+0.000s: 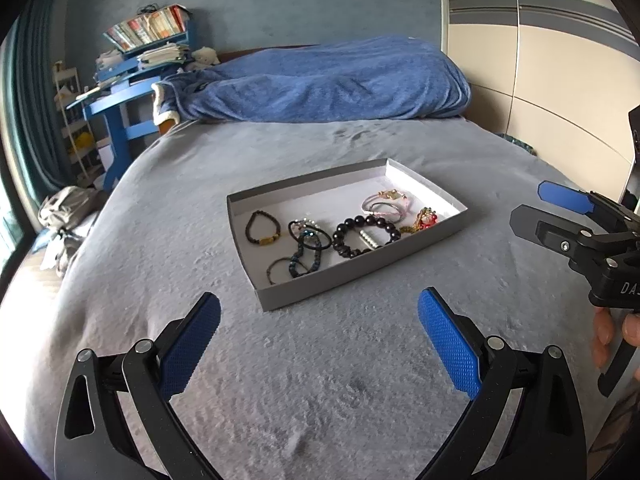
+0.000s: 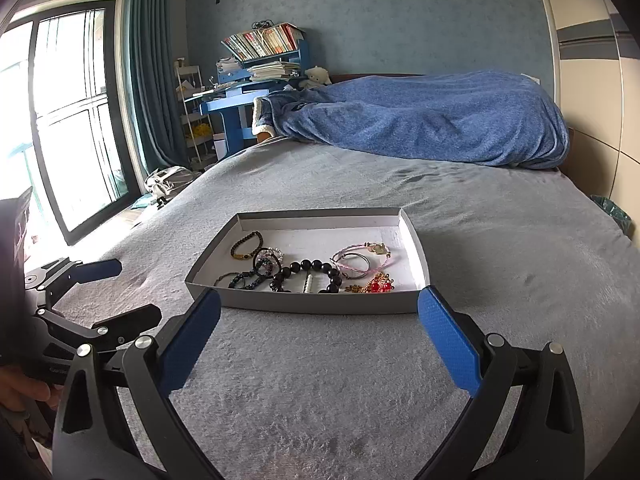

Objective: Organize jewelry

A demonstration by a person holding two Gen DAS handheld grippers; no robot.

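A shallow grey box (image 1: pixel 352 274) (image 2: pixel 320 305) with a white floor lies on the grey bed. It holds several bracelets: a dark beaded one with a gold clasp (image 1: pixel 261 227) (image 2: pixel 247 244), a big black bead bracelet (image 1: pixel 362 235) (image 2: pixel 310 275), pink bands (image 1: pixel 386 202) (image 2: pixel 362 258), a red and gold charm (image 1: pixel 425 218) (image 2: pixel 378 286) and dark tangled bands (image 1: pixel 305 252) (image 2: pixel 256 272). My left gripper (image 1: pixel 319 336) is open and empty, just short of the box. My right gripper (image 2: pixel 319 336) is open and empty at the box's near wall, and also shows in the left wrist view (image 1: pixel 536 206).
The grey bed cover (image 1: pixel 320 392) (image 2: pixel 500 240) spreads all round the box. A blue blanket (image 1: pixel 328 80) (image 2: pixel 420 120) is heaped at the bed's head. A blue desk with books (image 1: pixel 136 64) (image 2: pixel 256 76) stands at the back left. A window (image 2: pixel 68 120) is at the left.
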